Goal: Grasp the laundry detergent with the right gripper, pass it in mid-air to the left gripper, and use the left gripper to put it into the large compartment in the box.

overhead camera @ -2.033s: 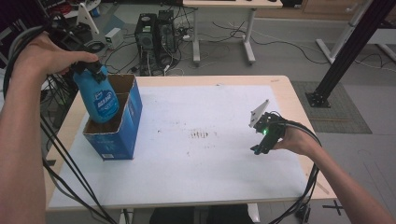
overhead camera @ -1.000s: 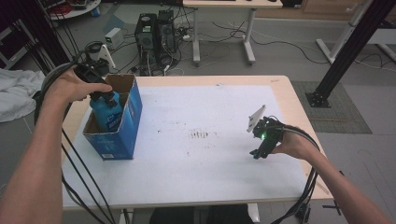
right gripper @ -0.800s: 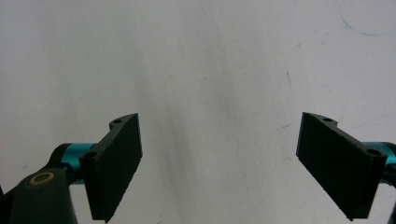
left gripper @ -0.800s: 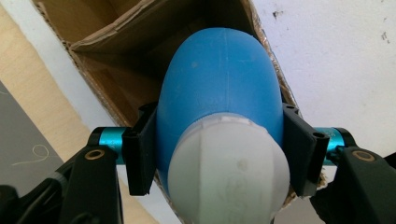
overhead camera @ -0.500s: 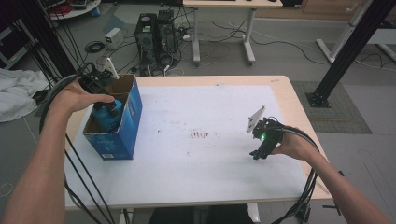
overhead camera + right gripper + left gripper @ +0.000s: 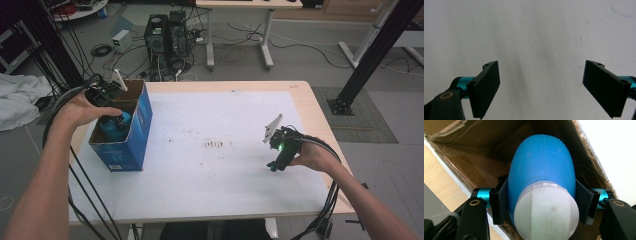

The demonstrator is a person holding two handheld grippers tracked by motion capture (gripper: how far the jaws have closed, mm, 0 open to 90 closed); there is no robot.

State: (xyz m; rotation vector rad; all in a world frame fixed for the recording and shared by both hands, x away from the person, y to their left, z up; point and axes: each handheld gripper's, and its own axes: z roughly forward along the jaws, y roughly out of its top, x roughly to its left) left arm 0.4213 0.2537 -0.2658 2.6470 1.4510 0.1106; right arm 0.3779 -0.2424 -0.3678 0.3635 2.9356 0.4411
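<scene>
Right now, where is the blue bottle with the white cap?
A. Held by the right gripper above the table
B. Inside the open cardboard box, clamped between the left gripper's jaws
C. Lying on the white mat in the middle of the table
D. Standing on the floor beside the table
B: the left gripper is shut on the blue bottle, with the cardboard box walls around it; the right gripper is open over the white mat.

Lab (floor cables (image 6: 240, 37), computer towers (image 6: 165, 35))
</scene>
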